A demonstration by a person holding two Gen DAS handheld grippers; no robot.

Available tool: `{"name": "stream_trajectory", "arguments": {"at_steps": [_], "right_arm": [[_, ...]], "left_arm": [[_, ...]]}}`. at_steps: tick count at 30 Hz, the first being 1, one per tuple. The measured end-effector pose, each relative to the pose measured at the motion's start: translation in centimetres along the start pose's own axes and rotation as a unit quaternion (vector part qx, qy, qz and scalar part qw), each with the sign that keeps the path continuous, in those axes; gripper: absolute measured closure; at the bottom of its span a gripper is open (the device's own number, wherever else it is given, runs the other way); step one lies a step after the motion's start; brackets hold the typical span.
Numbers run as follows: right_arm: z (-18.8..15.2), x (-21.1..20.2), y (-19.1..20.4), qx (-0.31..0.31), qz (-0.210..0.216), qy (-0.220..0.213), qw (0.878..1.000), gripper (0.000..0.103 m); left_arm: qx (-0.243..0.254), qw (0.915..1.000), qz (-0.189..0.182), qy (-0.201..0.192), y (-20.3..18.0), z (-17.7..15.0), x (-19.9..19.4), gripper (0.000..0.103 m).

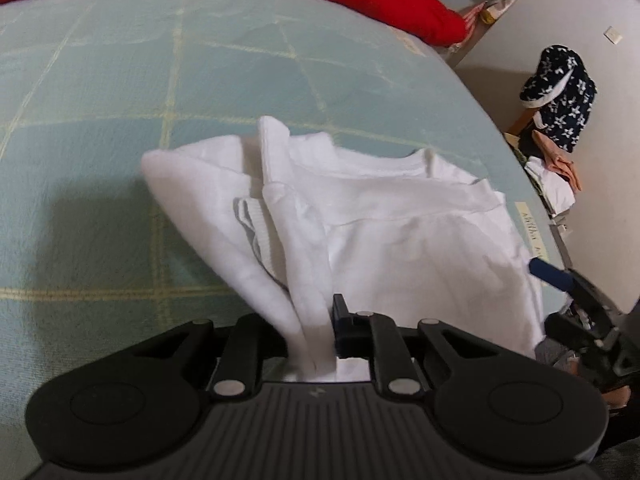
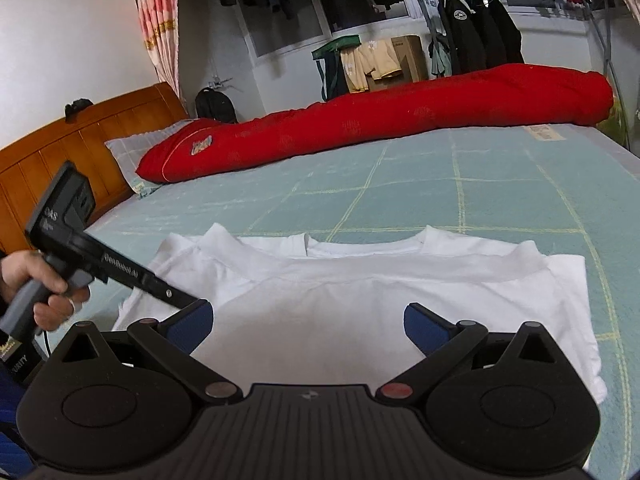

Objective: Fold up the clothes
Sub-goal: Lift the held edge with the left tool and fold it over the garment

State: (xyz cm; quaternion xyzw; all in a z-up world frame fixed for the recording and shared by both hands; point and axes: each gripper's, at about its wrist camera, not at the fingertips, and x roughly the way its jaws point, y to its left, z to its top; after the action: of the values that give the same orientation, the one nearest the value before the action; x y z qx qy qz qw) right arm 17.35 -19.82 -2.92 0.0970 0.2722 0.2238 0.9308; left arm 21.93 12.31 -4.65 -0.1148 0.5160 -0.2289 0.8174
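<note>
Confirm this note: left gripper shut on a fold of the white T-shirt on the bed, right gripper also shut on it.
Not quite. The right wrist view shows the right gripper open, holding nothing, above the white T-shirt. The left gripper is indeed shut on a fold.

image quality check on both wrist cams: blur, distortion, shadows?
Left wrist: heavy fisheye bowing of the bed, white shirt edges soft and blown out, dark tool shadow at left. Right wrist: sharper, black corner vignette, shirt near overexposed, even indoor light, right tool crisp.
</note>
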Motion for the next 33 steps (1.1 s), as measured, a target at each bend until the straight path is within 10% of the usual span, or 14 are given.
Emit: {"name": "stream_trajectory", "arguments": {"at_steps": [33], "right_arm": [[-2.1,-10.1,-8.8,0.075,-0.072,-0.102,0.989,0.0]], "left_arm": [[0.013,0.996,-0.088,-0.003,-17.0,5.2,3.6,0.089]]}}
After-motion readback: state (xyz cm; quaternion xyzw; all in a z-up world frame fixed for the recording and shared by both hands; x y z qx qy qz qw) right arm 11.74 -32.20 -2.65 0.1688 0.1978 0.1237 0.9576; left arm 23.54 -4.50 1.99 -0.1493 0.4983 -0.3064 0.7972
